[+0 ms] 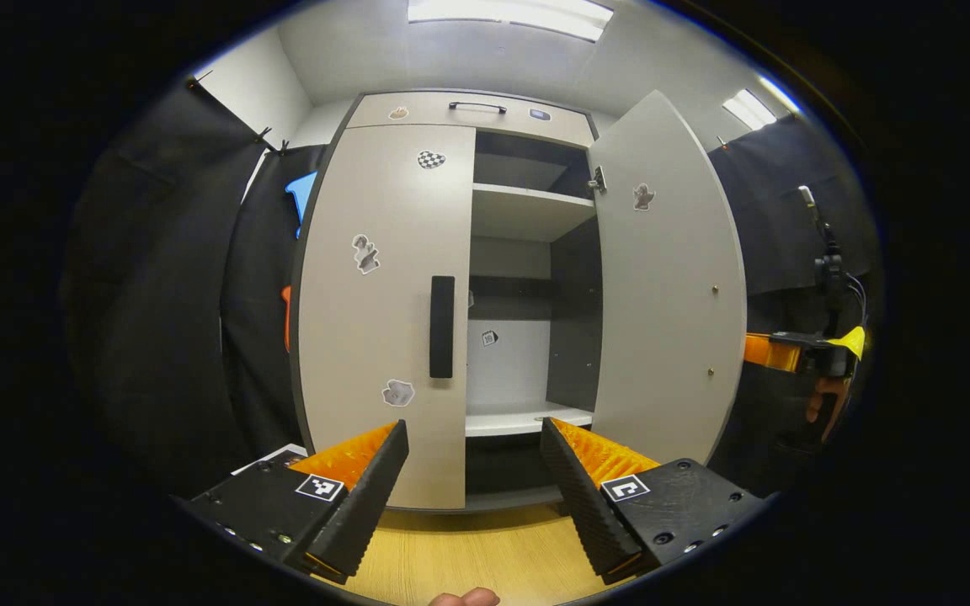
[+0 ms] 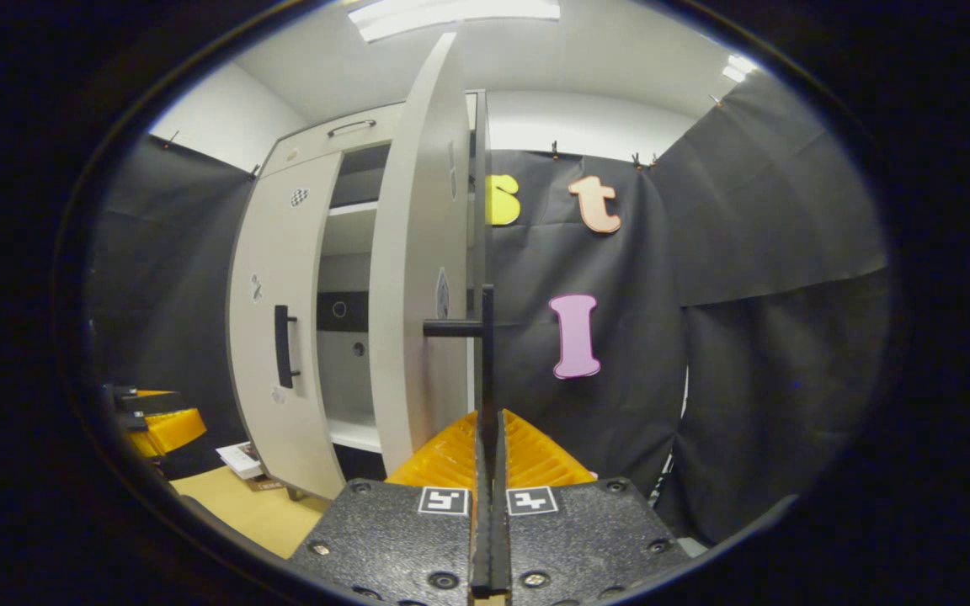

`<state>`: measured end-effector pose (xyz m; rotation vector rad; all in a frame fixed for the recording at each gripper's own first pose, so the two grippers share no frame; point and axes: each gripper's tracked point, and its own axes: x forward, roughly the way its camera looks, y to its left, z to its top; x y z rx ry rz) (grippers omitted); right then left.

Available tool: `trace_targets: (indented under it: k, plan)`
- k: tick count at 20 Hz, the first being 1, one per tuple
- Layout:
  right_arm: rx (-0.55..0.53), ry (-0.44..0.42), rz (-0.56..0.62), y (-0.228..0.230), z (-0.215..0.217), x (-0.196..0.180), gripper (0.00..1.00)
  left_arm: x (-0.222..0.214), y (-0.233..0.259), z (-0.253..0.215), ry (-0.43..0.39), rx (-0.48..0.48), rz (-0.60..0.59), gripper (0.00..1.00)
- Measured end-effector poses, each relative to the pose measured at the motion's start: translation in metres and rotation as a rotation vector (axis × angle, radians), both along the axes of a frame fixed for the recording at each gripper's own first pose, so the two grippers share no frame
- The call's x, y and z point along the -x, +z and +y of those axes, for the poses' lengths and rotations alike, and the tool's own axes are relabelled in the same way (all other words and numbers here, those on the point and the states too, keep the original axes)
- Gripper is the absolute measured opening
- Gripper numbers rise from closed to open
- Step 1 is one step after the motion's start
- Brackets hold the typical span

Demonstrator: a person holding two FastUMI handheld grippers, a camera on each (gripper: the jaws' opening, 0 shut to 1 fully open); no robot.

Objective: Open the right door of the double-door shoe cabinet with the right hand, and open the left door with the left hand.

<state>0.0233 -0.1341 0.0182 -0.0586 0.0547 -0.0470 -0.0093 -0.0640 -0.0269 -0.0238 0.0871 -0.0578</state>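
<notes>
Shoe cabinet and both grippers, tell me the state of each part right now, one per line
Right door: swung open.
Left door: closed.
Left door handle: untouched.
Right door handle: clamped between the right gripper's fingers.
Right gripper: shut on the handle.
Left gripper: open, facing the cabinet, short of the handle.
Shelves: bare where visible.
</notes>
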Motion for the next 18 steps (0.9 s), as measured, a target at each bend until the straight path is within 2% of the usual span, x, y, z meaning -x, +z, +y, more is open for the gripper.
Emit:
trace_targets:
  k: [5, 8, 12, 18]
  plan:
    - [-0.002, -0.066, -0.018, 0.007, 0.006, 0.071, 0.03, -0.001, -0.007, 0.012, 0.019, 0.045, 0.003, 0.95]
    - [-0.021, 0.004, -0.018, 0.013, 0.047, 0.091, 0.04, -0.006, -0.011, 0.021, 0.025, 0.067, 0.014, 0.95]
    - [0.06, 0.044, -0.041, 0.021, 0.088, 0.078, 0.03, -0.006, -0.007, 0.037, 0.042, 0.103, 0.007, 0.95]
    - [0.032, 0.037, -0.047, 0.01, 0.119, 0.028, 0.04, 0.003, -0.002, 0.07, 0.094, 0.063, -0.011, 0.95]
